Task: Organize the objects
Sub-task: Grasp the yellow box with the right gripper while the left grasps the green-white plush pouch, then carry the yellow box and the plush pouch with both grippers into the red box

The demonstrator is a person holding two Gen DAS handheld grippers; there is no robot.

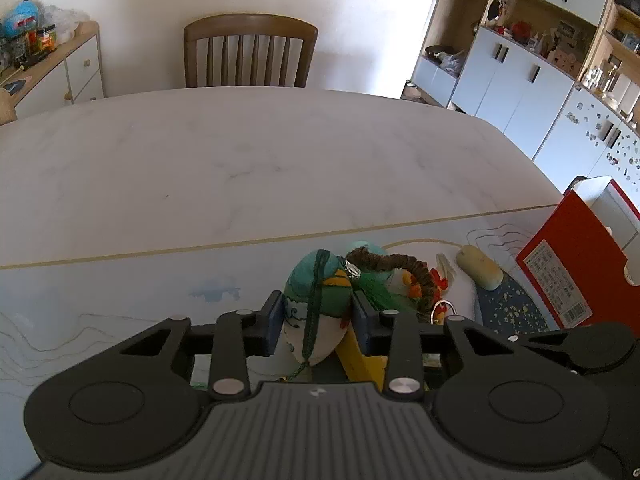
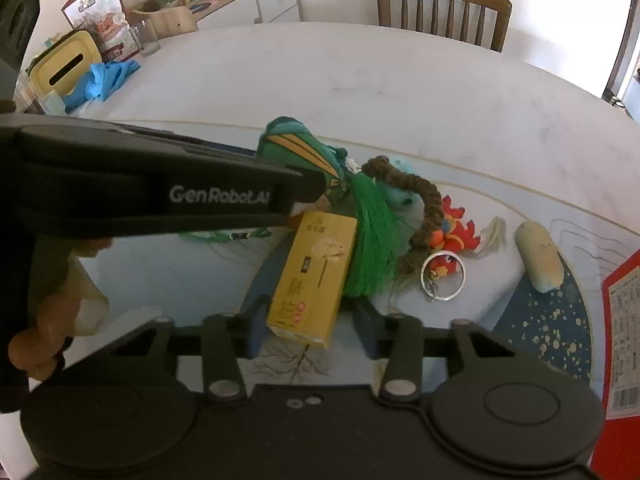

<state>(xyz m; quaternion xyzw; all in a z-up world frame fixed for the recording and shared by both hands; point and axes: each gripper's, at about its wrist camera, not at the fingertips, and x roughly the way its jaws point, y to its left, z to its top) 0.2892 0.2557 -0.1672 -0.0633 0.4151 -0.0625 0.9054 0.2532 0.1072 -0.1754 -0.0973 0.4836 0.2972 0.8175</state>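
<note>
In the left wrist view a stuffed fabric sachet [image 1: 316,312], teal, green and white with a dark green cord, sits between the blue pads [image 1: 276,322] of my left gripper [image 1: 318,320], which press on both its sides. In the right wrist view the same sachet [image 2: 296,148] is at the tip of the left gripper's black body [image 2: 160,196]. A yellow box [image 2: 312,276] lies lengthwise on the mat, its near end between the fingers of my right gripper [image 2: 312,330], which is closed in on it. A green tassel [image 2: 368,248] drapes along the box's right side.
A brown braided cord [image 2: 424,208], a red rooster keychain [image 2: 454,234] with a metal ring [image 2: 442,276] and a beige oblong piece [image 2: 538,258] lie right of the box. A red carton [image 1: 576,264] stands at the mat's right. Far left: a tissue box [image 2: 64,64], blue cloth [image 2: 104,78]. A chair [image 1: 250,52] stands behind the table.
</note>
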